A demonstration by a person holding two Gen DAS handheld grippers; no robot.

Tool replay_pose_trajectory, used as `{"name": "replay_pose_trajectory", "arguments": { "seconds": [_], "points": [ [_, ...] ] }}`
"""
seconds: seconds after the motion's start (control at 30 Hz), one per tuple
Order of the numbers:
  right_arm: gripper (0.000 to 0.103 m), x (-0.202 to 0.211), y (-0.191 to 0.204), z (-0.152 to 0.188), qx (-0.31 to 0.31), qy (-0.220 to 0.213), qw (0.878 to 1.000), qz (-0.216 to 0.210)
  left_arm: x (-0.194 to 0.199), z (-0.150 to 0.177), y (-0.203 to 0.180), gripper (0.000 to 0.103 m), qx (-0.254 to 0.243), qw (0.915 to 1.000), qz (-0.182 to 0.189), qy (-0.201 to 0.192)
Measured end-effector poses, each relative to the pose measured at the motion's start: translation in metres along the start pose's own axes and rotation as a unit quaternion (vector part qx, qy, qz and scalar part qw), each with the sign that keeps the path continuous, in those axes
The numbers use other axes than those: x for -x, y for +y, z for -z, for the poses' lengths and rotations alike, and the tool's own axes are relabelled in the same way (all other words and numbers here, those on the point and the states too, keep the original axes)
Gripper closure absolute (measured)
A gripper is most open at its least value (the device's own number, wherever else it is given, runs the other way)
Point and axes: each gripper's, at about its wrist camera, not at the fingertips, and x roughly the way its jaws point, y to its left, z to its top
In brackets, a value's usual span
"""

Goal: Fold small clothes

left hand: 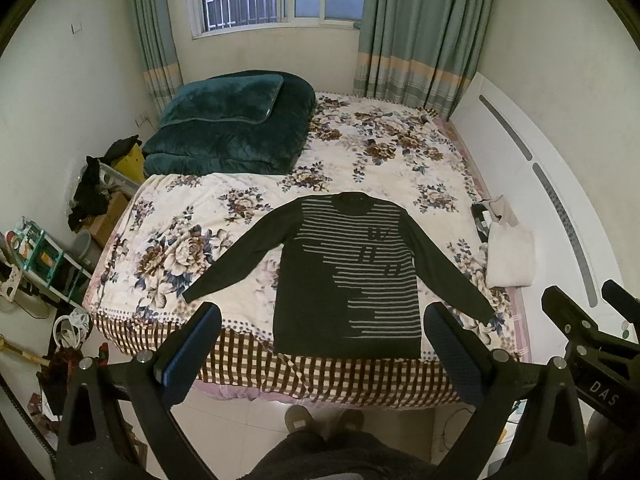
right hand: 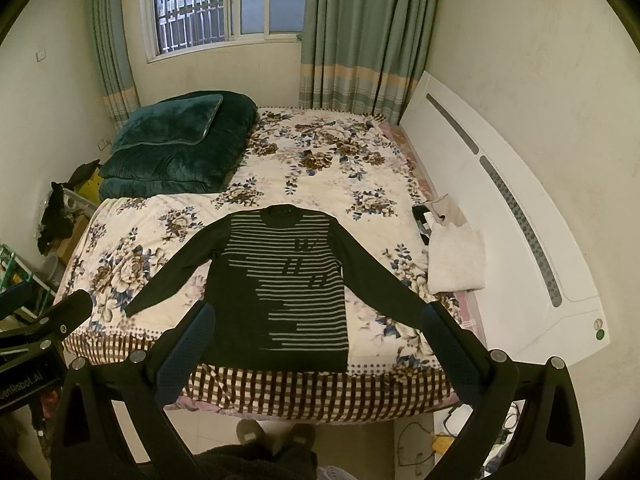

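Observation:
A dark long-sleeved sweater (left hand: 352, 276) with pale stripes lies flat on the floral bed, sleeves spread, hem at the near edge; it also shows in the right wrist view (right hand: 280, 284). My left gripper (left hand: 324, 320) is open and empty, held above the bed's near edge in front of the hem. My right gripper (right hand: 316, 320) is open and empty, also held back over the near edge. The right gripper shows at the right of the left wrist view (left hand: 584, 300). The left gripper shows at the left of the right wrist view (right hand: 44, 300).
A folded white garment (left hand: 510, 252) and a beige and checked item lie at the bed's right side by the white headboard (left hand: 560, 200). A folded teal quilt (left hand: 228, 128) sits at the far left. Clutter and a shelf (left hand: 44, 256) stand left of the bed. The person's slippers (left hand: 320, 420) are on the floor.

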Motion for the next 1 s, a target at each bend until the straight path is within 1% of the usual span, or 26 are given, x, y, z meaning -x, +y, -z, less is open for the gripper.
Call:
{"name": "replay_pose_trajectory", "arguments": {
  "seconds": [0.07, 0.13, 0.17, 0.23, 0.27, 0.3, 0.33, 0.37, 0.4, 0.43, 0.47, 0.5, 0.53, 0.57, 0.6, 0.63, 0.67, 0.7, 0.73, 0.77, 0.8, 0.83, 0.9, 0.93, 0.97, 1.0],
  "points": [
    [0.000, -0.003, 0.001, -0.001, -0.006, 0.003, 1.000, -0.001, -0.003, -0.002, 0.000, 0.000, 0.000, 0.9999, -0.007, -0.011],
    [0.000, -0.012, 0.006, -0.006, -0.020, 0.005, 1.000, -0.010, -0.015, -0.009, -0.001, 0.000, -0.002, 0.9993, -0.022, -0.029],
    [0.000, -0.024, 0.002, -0.006, -0.037, 0.014, 0.999, -0.013, -0.026, -0.012, -0.001, 0.000, -0.002, 0.9984, -0.034, -0.044],
    [0.000, -0.041, -0.008, -0.004, -0.053, 0.021, 0.998, -0.005, -0.056, -0.016, 0.000, 0.000, 0.000, 0.9971, -0.050, -0.057],
    [0.000, -0.054, -0.016, 0.000, -0.067, 0.026, 0.997, 0.006, -0.070, -0.019, -0.002, 0.000, 0.000, 0.9968, -0.053, -0.060],
    [0.000, -0.072, -0.030, 0.005, -0.083, 0.029, 0.996, 0.025, -0.084, -0.019, 0.000, 0.000, 0.000, 0.9968, -0.055, -0.058],
    [0.000, -0.085, -0.043, 0.008, -0.100, 0.020, 0.994, 0.035, -0.101, -0.021, 0.001, 0.000, 0.000, 0.9972, -0.056, -0.050],
    [0.000, -0.106, -0.062, 0.014, -0.126, 0.025, 0.990, 0.055, -0.122, -0.024, 0.001, 0.000, 0.003, 0.9976, -0.053, -0.044],
    [0.000, -0.121, -0.076, 0.016, -0.146, 0.014, 0.987, 0.065, -0.138, -0.025, -0.001, 0.000, 0.003, 0.9979, -0.054, -0.036],
    [0.000, -0.138, -0.093, 0.021, -0.161, 0.015, 0.983, 0.082, -0.165, -0.029, -0.008, 0.000, 0.002, 0.9980, -0.062, -0.015],
    [0.000, -0.164, -0.117, 0.028, -0.188, 0.019, 0.977, 0.097, -0.183, -0.028, -0.008, 0.000, 0.003, 0.9980, -0.062, -0.005],
    [0.000, -0.184, -0.131, 0.028, -0.213, 0.011, 0.973, 0.091, -0.199, -0.028, -0.012, 0.000, 0.002, 0.9979, -0.065, 0.003],
    [0.001, -0.210, -0.149, 0.037, -0.235, 0.029, 0.967, 0.095, -0.226, -0.030, -0.019, 0.000, -0.001, 0.9969, -0.076, 0.019],
    [0.004, -0.237, -0.167, 0.049, -0.256, 0.053, 0.960, 0.098, -0.241, -0.031, -0.023, 0.000, -0.003, 0.9963, -0.081, 0.028],
    [0.008, -0.271, -0.196, 0.062, -0.285, 0.072, 0.951, 0.101, -0.264, -0.030, -0.027, 0.000, -0.007, 0.9954, -0.087, 0.038],
    [0.009, -0.292, -0.208, 0.071, -0.301, 0.088, 0.944, 0.101, -0.283, -0.032, -0.031, 0.000, -0.009, 0.9944, -0.095, 0.046],
    [0.012, -0.324, -0.228, 0.085, -0.323, 0.108, 0.935, 0.101, -0.309, -0.032, -0.038, 0.000, -0.013, 0.9926, -0.107, 0.056],
    [0.012, -0.358, -0.254, 0.100, -0.348, 0.124, 0.924, 0.099, -0.334, -0.033, -0.048, 0.000, -0.015, 0.9909, -0.115, 0.069],
    [0.012, -0.392, -0.281, 0.118, -0.370, 0.138, 0.913, 0.104, -0.348, -0.032, -0.049, 0.000, -0.015, 0.9897, -0.120, 0.076],
    [0.012, -0.418, -0.297, 0.138, -0.389, 0.158, 0.901, 0.107, -0.374, -0.031, -0.055, 0.000, -0.015, 0.9876, -0.129, 0.087],
    [0.012, -0.441, -0.312, 0.152, -0.407, 0.169, 0.891, 0.105, -0.395, -0.030, -0.061, 0.000, -0.014, 0.9860, -0.135, 0.098],
    [0.012, -0.465, -0.328, 0.168, -0.427, 0.181, 0.880, 0.102, -0.413, -0.028, -0.061, 0.000, -0.013, 0.9846, -0.138, 0.107],
    [0.012, -0.524, -0.363, 0.202, -0.475, 0.202, 0.851, 0.100, -0.458, -0.023, -0.069, 0.000, -0.009, 0.9810, -0.144, 0.130],
    [0.013, -0.546, -0.374, 0.216, -0.493, 0.209, 0.839, 0.098, -0.470, -0.021, -0.070, 0.000, -0.009, 0.9798, -0.146, 0.137],
    [0.014, -0.577, -0.391, 0.234, -0.519, 0.214, 0.821, 0.100, -0.492, -0.017, -0.072, 0.000, -0.010, 0.9776, -0.148, 0.149],
    [0.016, -0.598, -0.403, 0.245, -0.538, 0.216, 0.809, 0.099, -0.510, -0.014, -0.072, 0.000, -0.009, 0.9763, -0.150, 0.156]
  ]
}}
